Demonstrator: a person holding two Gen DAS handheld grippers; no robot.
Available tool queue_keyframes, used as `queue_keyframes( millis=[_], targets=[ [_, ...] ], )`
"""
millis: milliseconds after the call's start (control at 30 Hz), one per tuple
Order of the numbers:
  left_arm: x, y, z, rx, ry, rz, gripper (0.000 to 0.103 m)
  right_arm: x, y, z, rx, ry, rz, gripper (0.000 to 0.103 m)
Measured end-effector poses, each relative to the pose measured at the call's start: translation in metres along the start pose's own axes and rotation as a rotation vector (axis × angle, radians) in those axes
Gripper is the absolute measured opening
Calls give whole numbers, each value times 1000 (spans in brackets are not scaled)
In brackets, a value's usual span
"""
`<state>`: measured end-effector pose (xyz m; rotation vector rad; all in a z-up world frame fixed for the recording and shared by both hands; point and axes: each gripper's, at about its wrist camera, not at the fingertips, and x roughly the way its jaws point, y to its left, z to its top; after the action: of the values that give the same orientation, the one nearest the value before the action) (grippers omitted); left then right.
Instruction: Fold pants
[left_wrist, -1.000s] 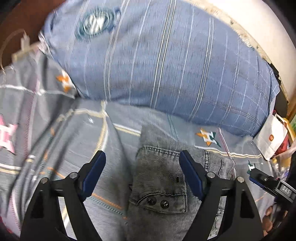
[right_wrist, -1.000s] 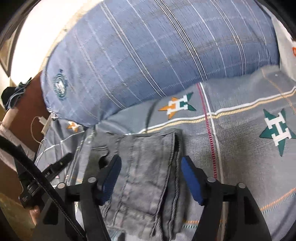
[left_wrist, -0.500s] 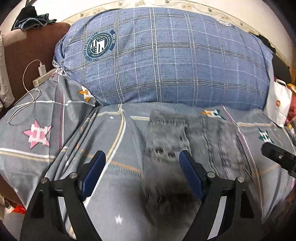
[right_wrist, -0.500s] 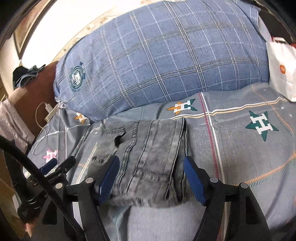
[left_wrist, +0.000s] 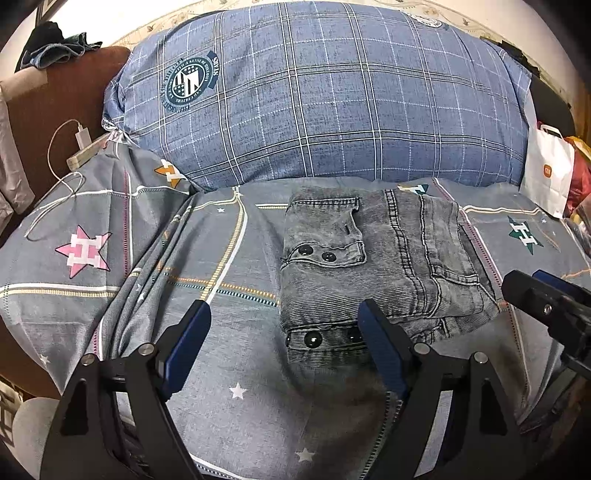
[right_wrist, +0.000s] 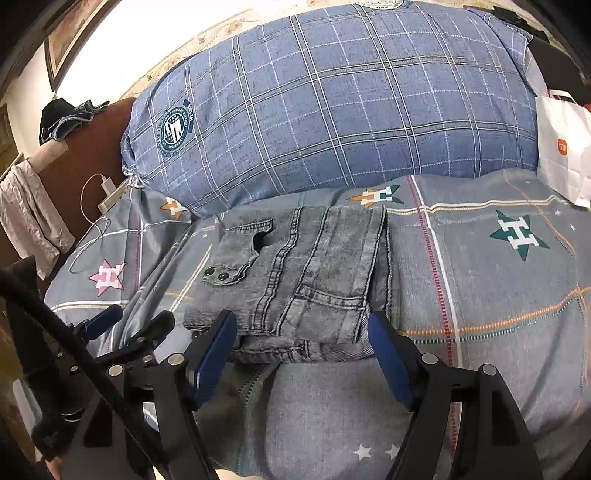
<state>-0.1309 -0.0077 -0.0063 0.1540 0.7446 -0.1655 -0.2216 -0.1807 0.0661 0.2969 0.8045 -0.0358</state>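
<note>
Left gripper (left_wrist: 284, 339) and right gripper (right_wrist: 303, 345) are held open, nothing gripped. Pants (left_wrist: 373, 266) are seen folded compactly; any remaining touch-up is best limited to pressing edges flat

- Pants (left_wrist: 373, 266): washed grey denim, faded lighter in patches, darker grey seams, black round snap buttons (left_wrist: 313, 253).
- Bedsheet (left_wrist: 236, 417): grey, crossed by white, orange and dashed teal lines, one red dotted stripe; scattered with small white stars plus larger pink, orange and dark green stars, each marked with a white letter H.
- Pillow (left_wrist: 332, 96): blue, checked with white and dark lines, printed with a dark teal and white round crest.
- Paper bag (right_wrist: 563, 147): white, small orange square logo.
- Left gripper (left_wrist: 284, 332), right gripper (right_wrist: 303, 339): black frames, dark blue pads.
- Charger cable (left_wrist: 55, 177): white.
- Headboard (left_wrist: 74, 96): brown.
</note>
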Motion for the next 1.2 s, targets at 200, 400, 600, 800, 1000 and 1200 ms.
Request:
queue_keyframes(
  millis=[200, 400, 600, 800, 1000, 1200],
  targets=[
    [8, -2, 1, 9, 47, -47, 82, 12, -7, -1, 19, 38, -16, 75],
    [10, -2, 1, 8, 68, -89, 82, 15, -6, -2, 9, 46, -42, 75],
    [8, -3, 1, 6, 69, -101, 82, 15, -6, -3, 0, 47, -48, 75],
    [8, -3, 2, 8, 74, -100, 82, 15, -6, -2, -6, 42, -58, 75],
    [9, -1, 2, 5, 70, -93, 82, 16, -6, -3, -12, 44, -69, 75],
    [10, -1, 2, 7, 67, -85, 82, 15, -5, -2, -12, 40, -71, 75]
  ],
)
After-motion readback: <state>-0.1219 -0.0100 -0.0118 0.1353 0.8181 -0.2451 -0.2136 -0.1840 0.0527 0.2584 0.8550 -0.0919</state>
